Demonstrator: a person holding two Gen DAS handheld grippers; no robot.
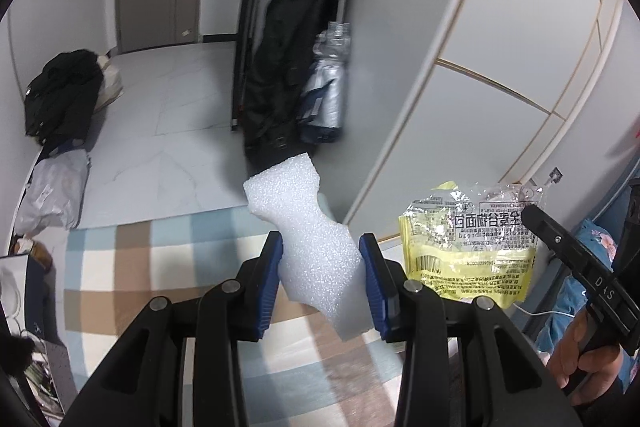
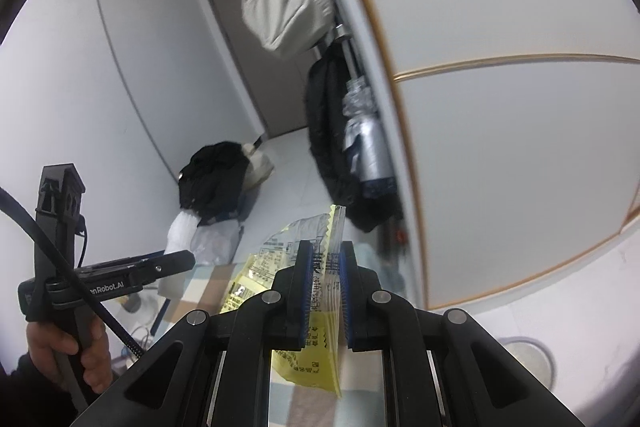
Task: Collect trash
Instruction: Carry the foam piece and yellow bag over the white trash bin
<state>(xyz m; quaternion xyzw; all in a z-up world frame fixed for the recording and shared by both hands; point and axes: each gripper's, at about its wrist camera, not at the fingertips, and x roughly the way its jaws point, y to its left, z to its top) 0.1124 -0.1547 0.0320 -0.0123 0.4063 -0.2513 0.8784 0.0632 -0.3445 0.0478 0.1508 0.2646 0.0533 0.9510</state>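
A white foam piece (image 1: 316, 239) sticks out between the blue pads of my left gripper (image 1: 320, 247), which is shut on it above a checked blanket (image 1: 160, 255). To its right in the left wrist view hangs a yellow and clear plastic wrapper (image 1: 468, 247), held up by the right gripper's black body (image 1: 576, 259). In the right wrist view my right gripper (image 2: 325, 263) is shut on that wrapper (image 2: 260, 283), whose crumpled sheet runs out past the fingertips and down between the jaws. The left tool (image 2: 112, 275) and the hand (image 2: 60, 359) holding it show at the left.
A white wardrobe door (image 1: 480, 67) with gold trim stands close on the right. Black coats (image 1: 280, 75) and a silver folded item (image 1: 324, 95) hang beside it. A pile of dark clothes (image 1: 60, 95) and bags (image 1: 52, 199) lies by the left wall on the pale floor (image 1: 168, 131).
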